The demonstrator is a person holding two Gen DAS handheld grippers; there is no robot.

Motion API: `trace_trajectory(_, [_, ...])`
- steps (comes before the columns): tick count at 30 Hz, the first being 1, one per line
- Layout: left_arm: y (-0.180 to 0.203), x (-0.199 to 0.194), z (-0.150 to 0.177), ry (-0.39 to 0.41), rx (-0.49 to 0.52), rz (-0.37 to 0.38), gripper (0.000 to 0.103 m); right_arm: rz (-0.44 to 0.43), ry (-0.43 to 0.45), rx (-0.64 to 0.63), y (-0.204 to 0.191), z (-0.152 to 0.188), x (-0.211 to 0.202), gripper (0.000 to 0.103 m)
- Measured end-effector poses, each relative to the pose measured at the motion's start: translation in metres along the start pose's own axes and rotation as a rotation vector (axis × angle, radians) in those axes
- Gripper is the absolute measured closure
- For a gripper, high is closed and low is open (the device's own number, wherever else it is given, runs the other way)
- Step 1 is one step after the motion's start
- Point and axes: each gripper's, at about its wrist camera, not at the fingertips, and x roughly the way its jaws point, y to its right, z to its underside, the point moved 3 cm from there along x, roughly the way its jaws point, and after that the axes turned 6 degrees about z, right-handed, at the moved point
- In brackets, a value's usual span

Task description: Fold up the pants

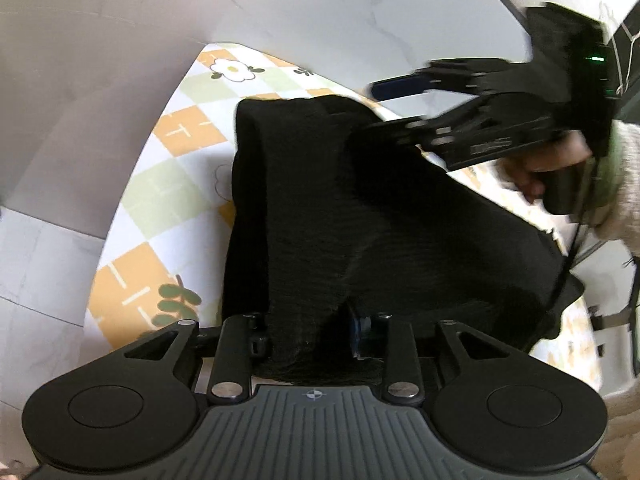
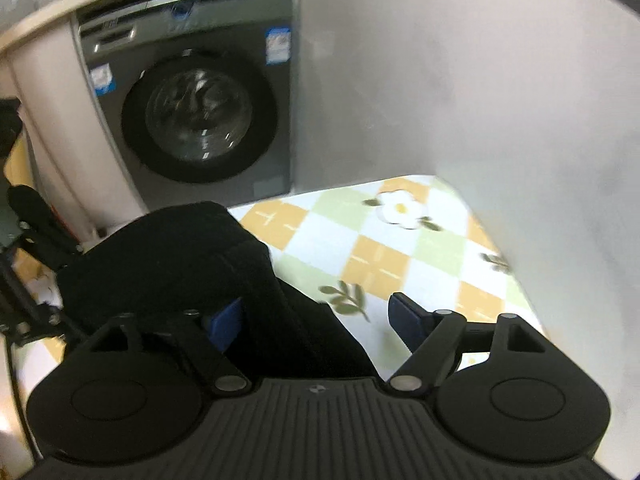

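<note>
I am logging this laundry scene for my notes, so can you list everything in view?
pants: one, black, bunched on the cloth
tablecloth: one, checked orange, green and white with flowers, covering the table
washing machine: one, grey with a dark round door, behind the table
wall: pale grey, beside the table
floor tiles: white, below the table edge
left tool: one, black, shut on the pants
right tool: one, black with blue pads, open around a fold of the pants
hand: one, holding the right tool, pale knit sleeve
</note>
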Motion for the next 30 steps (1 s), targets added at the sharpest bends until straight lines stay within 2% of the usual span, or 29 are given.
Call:
trace_trajectory(2, [0.003,0.000,-0.005,-0.007,0.016,-0.036,0.063,0.063,0.028,0.054,0.011,0.010,-0.024,0.027])
trace_trajectory(4, [0.001,-0.003,-0.009,0.002,0.018,-0.096,0.042,0.121,0.054,0.127,0.025,0.024,-0.048,0.027])
trace_trajectory(6, [-0.002,-0.007,-0.009,0.021,-0.002,-0.126,0.030,0.164,0.070,0.223,0.038,0.045,-0.072,0.028])
trace_trajectory(7, [-0.001,-0.010,-0.009,0.036,-0.013,-0.138,0.028,0.187,0.076,0.263,0.043,0.057,-0.085,0.028])
trace_trajectory(9, [0.003,-0.018,-0.007,0.072,-0.031,-0.157,0.028,0.223,0.085,0.336,0.047,0.086,-0.111,0.028])
trace_trajectory(12, [0.008,-0.039,-0.008,0.161,-0.060,-0.251,0.028,0.247,0.087,0.440,0.041,0.127,-0.144,0.028])
trace_trajectory(15, [0.013,-0.067,-0.009,0.265,-0.142,-0.210,0.028,0.270,0.080,0.554,0.025,0.172,-0.175,0.028])
trace_trajectory(18, [0.034,-0.081,-0.009,0.311,-0.137,-0.170,0.029,0.269,0.063,0.678,-0.001,0.211,-0.197,0.030])
trace_trajectory(21, [0.061,-0.079,-0.002,0.292,-0.116,-0.117,0.029,0.236,0.034,0.711,-0.026,0.234,-0.208,0.036])
trace_trajectory(25, [0.096,-0.056,0.017,0.203,-0.090,-0.041,0.031,0.182,0.011,0.682,-0.051,0.241,-0.210,0.039])
trace_trajectory(30, [0.133,-0.017,0.039,0.079,0.000,-0.012,0.031,0.239,-0.006,0.637,-0.062,0.249,-0.205,0.041])
